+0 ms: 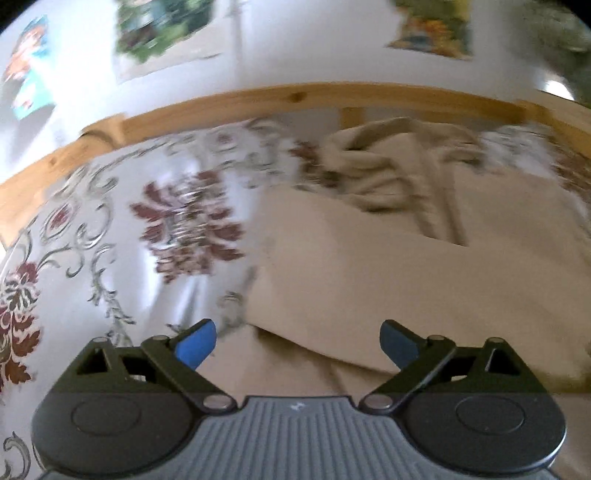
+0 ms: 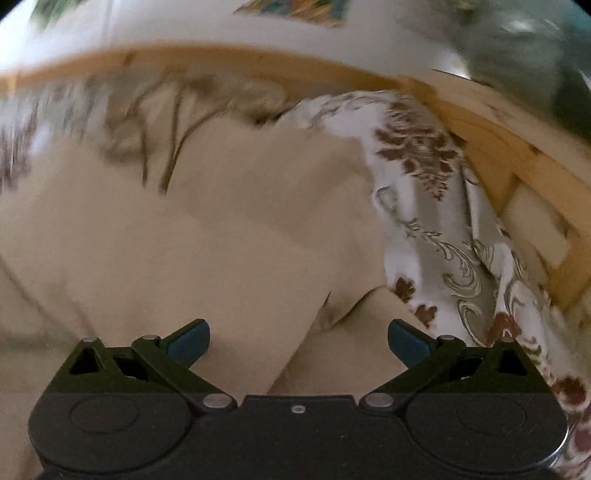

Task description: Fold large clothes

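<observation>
Blur smears most of what you see, so no writing or label can be read anywhere. Your left tongs [image 1: 297,345] stand spread wide with nothing between the blue pads, above the near fold of the beige garment [image 1: 369,266]. It lies on the floral bedspread [image 1: 177,221], its far end bunched near the wooden bed frame [image 1: 295,96]. The posters [image 1: 162,33] on the wall are too smeared to make out. Your right tongs [image 2: 298,343] are likewise spread and empty over the same garment [image 2: 184,240], whose lower edges run out of view.
</observation>
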A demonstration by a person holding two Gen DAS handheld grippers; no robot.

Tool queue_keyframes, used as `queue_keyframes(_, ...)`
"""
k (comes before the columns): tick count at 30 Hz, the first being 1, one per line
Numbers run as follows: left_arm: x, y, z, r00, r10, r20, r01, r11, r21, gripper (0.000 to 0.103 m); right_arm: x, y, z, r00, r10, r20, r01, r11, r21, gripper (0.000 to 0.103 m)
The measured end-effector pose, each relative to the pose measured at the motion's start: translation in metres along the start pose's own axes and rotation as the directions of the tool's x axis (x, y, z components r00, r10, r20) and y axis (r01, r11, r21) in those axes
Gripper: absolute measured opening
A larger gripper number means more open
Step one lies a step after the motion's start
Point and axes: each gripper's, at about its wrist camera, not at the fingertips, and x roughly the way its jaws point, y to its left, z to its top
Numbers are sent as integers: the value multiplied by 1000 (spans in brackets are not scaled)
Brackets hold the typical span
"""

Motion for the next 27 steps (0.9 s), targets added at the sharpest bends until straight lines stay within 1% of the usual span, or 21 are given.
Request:
queue_keyframes(2, 22, 8, 5, 999, 31, -24, -31, 1000, -1, 98, 5, 10, -4, 999, -45, -21, 43, 996, -81, 102)
queue_keyframes(3, 35, 9, 5, 998, 43, -44, -42, 999, 14, 98, 8, 12, -5, 998, -62, -26, 59, 992, -107, 102)
queue_keyframes(4, 50, 9, 5, 995, 60, -77, -57, 997, 42, 98, 9, 13, -6, 997, -69, -33, 64, 990, -124, 102)
queue_keyframes(6, 77, 7, 0, 984, 98, -151, -84, 992, 95, 98, 13, 15, -7, 996, -78, -45, 70, 985, -155, 102)
queue_keyframes(7, 85, 10, -4, 982, 95, -162, -79, 992, 101, 99, 13, 16, -8, 995, -83, -46, 74, 982, -171, 102)
queue_keyframes(8, 87, 13, -6, 985, 78, -152, -65, 994, 91, 99, 14, 16, -7, 995, -86, -49, 76, 979, -190, 102)
queue_keyframes(11, 80, 25, -5, 990, 19, -142, -14, 999, 34, 98, 11, 14, -1, 995, -82, -49, 69, 973, -220, 102)
queue_keyframes(12, 74, 29, -1, 991, -14, -134, 15, 1000, 13, 98, 7, 10, 4, 997, -63, -34, 54, 978, -204, 102)
queue_keyframes(14, 63, 39, 11, 994, -74, -86, 74, 997, -12, 99, -9, -5, 12, 999, 18, 43, -13, 993, -118, 102)
queue_keyframes(15, 57, 42, 20, 994, -98, -53, 97, 995, -10, 99, -15, -11, 16, 995, 40, 88, -34, 997, -70, 102)
queue_keyframes(17, 51, 43, 43, 992, -126, -2, 126, 992, 18, 100, -23, -22, 24, 983, 54, 177, -59, 998, 20, 102)
queue_keyframes(19, 51, 41, 70, 988, -150, 37, 147, 987, 64, 101, -21, -31, 32, 972, 55, 229, -76, 993, 86, 102)
queue_keyframes(20, 55, 38, 84, 986, -161, 51, 156, 984, 84, 101, -17, -34, 37, 966, 41, 254, -69, 992, 103, 102)
queue_keyframes(22, 70, 30, 115, 980, -180, 85, 170, 979, 109, 101, -5, -36, 56, 954, 23, 299, -56, 993, 104, 98)
queue_keyframes(23, 80, 25, 128, 978, -183, 98, 173, 979, 108, 101, 1, -36, 69, 950, 19, 311, -58, 992, 115, 93)
queue_keyframes(24, 93, 20, 142, 977, -187, 104, 177, 979, 96, 100, 5, -37, 80, 947, 1, 322, -56, 985, 162, 88)
queue_keyframes(25, 107, 14, 156, 976, -194, 98, 187, 980, 73, 98, 9, -39, 88, 946, -7, 325, -66, 975, 212, 88)
queue_keyframes(26, 121, 10, 168, 975, -206, 88, 202, 978, 50, 94, 13, -43, 95, 945, 4, 328, -96, 959, 266, 86)
queue_keyframes(27, 136, 6, 179, 972, -221, 73, 220, 975, 28, 92, 19, -42, 102, 945, 18, 326, -123, 944, 306, 79)
